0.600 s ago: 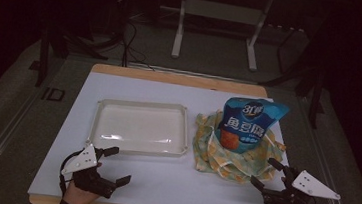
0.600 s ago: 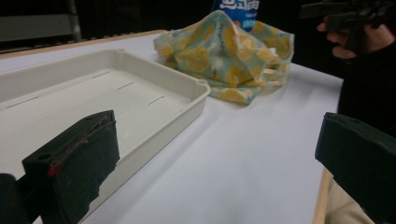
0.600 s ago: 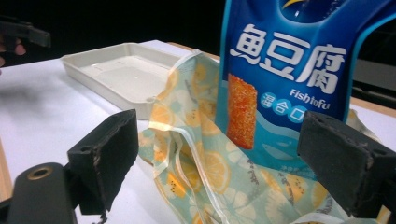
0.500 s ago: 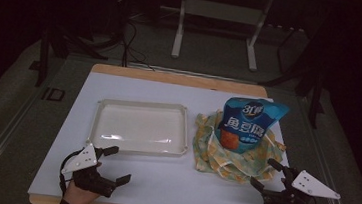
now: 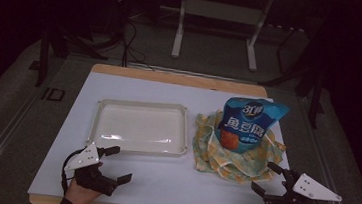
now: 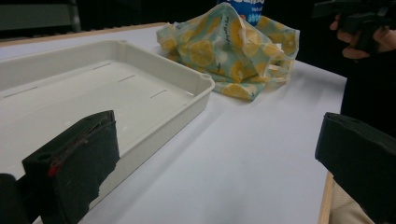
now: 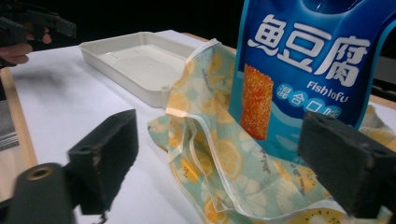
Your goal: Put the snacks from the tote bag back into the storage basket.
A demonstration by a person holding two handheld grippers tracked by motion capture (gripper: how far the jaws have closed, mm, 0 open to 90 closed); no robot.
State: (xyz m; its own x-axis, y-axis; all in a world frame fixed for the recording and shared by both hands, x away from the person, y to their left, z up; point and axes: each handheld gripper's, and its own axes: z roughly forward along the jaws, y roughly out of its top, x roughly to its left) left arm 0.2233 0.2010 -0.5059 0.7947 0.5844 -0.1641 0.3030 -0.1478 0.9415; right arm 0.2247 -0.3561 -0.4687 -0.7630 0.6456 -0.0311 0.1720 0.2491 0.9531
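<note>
In the high view, a white table (image 5: 170,191) with a wooden edge carries a shallow cream tray (image 5: 139,128) on the left half and, just beside it on the right, a crumpled cloth with lemon print (image 5: 234,157). A blue snack bag (image 5: 247,123) stands upright in the middle of this cloth, with the folds around its lower part. The left claw (image 5: 115,166) is near the front edge of the table, just in front of the tray, and its two jaws stand wide apart with nothing between them. The right claw (image 5: 267,176) is near the front right corner, close to the cloth, and its jaws are also wide and hold nothing. In the left gripper view, the two black jaws are far apart; the tray (image 6: 154,107) lies beside the left jaw, the cloth (image 6: 229,51) is behind the tray's corner, and the other hand (image 6: 359,39) with its gripper is at the top right. In the right gripper view, the jaws are wide apart too; the bag (image 7: 303,70) stands between them farther off, the cloth (image 7: 219,163) spreads under and around it, and the tray (image 7: 135,60) is behind at the left.
</note>
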